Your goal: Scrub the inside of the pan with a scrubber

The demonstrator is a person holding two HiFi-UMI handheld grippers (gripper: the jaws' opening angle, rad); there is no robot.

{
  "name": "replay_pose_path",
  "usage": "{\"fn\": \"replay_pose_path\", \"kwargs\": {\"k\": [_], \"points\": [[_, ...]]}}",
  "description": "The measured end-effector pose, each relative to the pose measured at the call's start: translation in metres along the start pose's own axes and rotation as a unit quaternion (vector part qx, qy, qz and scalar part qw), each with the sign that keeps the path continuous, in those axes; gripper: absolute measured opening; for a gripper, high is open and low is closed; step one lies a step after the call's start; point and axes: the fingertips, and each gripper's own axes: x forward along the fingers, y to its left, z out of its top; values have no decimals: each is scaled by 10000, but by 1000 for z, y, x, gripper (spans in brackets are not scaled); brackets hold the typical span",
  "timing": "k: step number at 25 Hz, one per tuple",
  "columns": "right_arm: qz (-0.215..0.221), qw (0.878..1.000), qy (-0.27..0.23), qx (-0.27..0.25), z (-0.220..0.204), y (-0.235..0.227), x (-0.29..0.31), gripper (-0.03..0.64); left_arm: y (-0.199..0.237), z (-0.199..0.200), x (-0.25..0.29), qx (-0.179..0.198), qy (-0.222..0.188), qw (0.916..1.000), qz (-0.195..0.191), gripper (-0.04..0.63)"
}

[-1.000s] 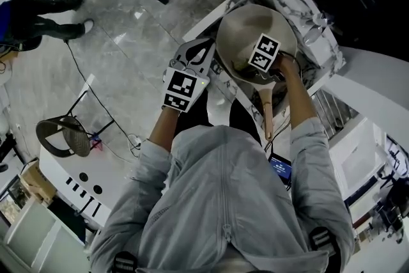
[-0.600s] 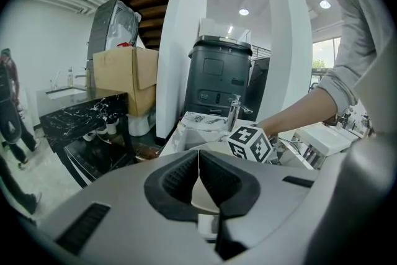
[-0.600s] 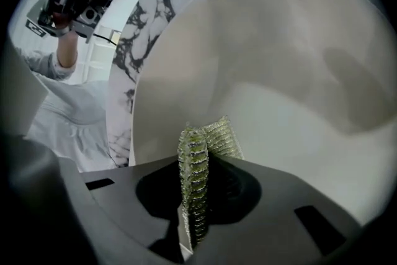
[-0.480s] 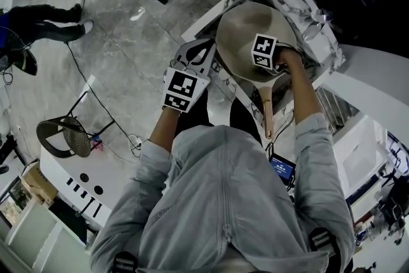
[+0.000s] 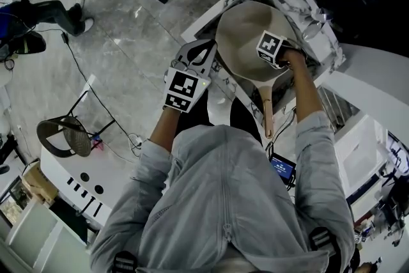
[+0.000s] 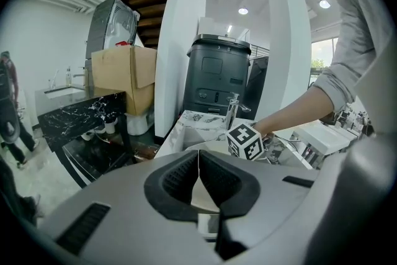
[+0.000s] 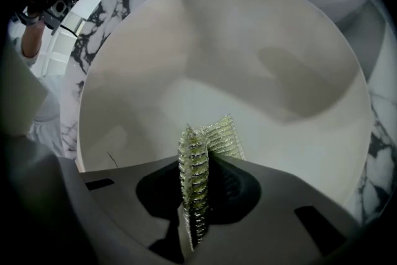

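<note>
A beige pan (image 5: 246,35) sits in a marble-edged sink, its wooden handle (image 5: 267,113) pointing toward me. My right gripper (image 5: 271,52) is inside the pan at its right side, shut on a green-gold mesh scrubber (image 7: 200,155) that stands folded between the jaws over the pan's pale inner surface (image 7: 236,59). My left gripper (image 5: 204,53) hovers at the pan's left rim. In the left gripper view its jaws (image 6: 198,161) meet in a thin line with nothing seen between them, and the pan (image 6: 208,147) lies just beyond.
The sink's marble surround (image 5: 307,0) wraps the pan, with a faucet (image 6: 233,110) behind. A dark bin (image 6: 217,80) and cardboard box (image 6: 124,74) stand further back. A chair (image 5: 64,136) and a person's legs (image 5: 45,9) are on the floor to the left.
My right gripper has shifted a little to the right inside the pan with the scrubber. The left gripper has stayed put. The person on the floor has moved.
</note>
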Motion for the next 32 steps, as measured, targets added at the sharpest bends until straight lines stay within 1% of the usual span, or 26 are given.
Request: {"fn": "replay_pose_path", "kwargs": {"k": [3,6,7,10,13,18,22,25,32], "points": [[-403,9988,-223,158,5,-16,-2,81,0,-1,1,8,26,10000,-8,23],[-1104,9928,-264,377,4,-37,-10,81,2,-3,1,4,55,10000,-5,24],[-1255,9907,-335,405,6,-42,-11,81,2,-3,0,1,63,10000,0,23],[-1433,9862,-717,422,24,-49,-6,81,5,-6,-1,-12,91,10000,21,23],[-1614,9810,-927,541,35,-59,-8,81,8,-8,-3,-24,119,9999,39,23],[-1606,9752,-1315,775,54,-68,-12,81,13,-13,-5,-45,151,9998,76,25],[-1558,9728,-1524,784,71,-68,-16,81,16,-15,-7,-76,167,9998,107,23],[-1542,9733,-1595,597,88,-62,-18,81,18,-17,-9,-105,180,9997,130,24],[-1425,9762,-1635,-58,124,-31,-16,81,21,-19,-11,-129,169,9996,168,23]]}}
